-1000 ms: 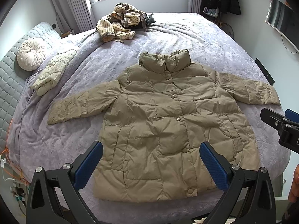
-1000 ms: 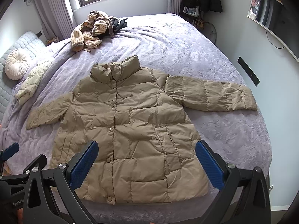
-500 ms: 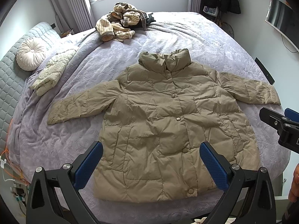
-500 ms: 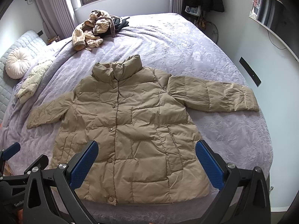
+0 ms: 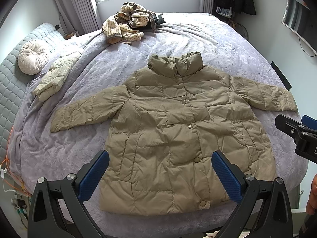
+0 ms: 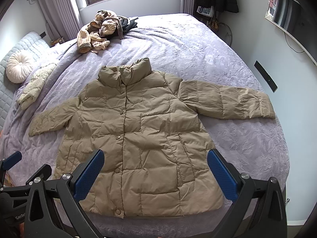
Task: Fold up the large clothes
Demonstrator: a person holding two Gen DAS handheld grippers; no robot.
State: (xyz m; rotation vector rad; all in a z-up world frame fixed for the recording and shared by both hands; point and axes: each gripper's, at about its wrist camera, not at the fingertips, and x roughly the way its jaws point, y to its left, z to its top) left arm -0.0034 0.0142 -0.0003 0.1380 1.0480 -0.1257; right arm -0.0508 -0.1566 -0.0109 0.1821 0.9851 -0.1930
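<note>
An olive puffer jacket [image 5: 174, 130] lies flat and buttoned on the purple bed [image 5: 198, 37], collar away from me, both sleeves spread out; it also shows in the right wrist view [image 6: 138, 134]. My left gripper [image 5: 159, 176] is open and empty, held above the jacket's hem. My right gripper [image 6: 155, 173] is open and empty above the hem too. The right gripper shows at the right edge of the left wrist view [image 5: 297, 134]. The left gripper shows at the left edge of the right wrist view [image 6: 13, 168].
A heap of striped and dark clothes [image 5: 128, 25] lies at the far end of the bed. A folded cream jacket [image 5: 55, 75] and a round cushion [image 5: 32, 56] lie by the headboard on the left. The wall is close on the right.
Both grippers have drifted very slightly, with the jacket's place in view barely shifting. Nothing was taken hold of.
</note>
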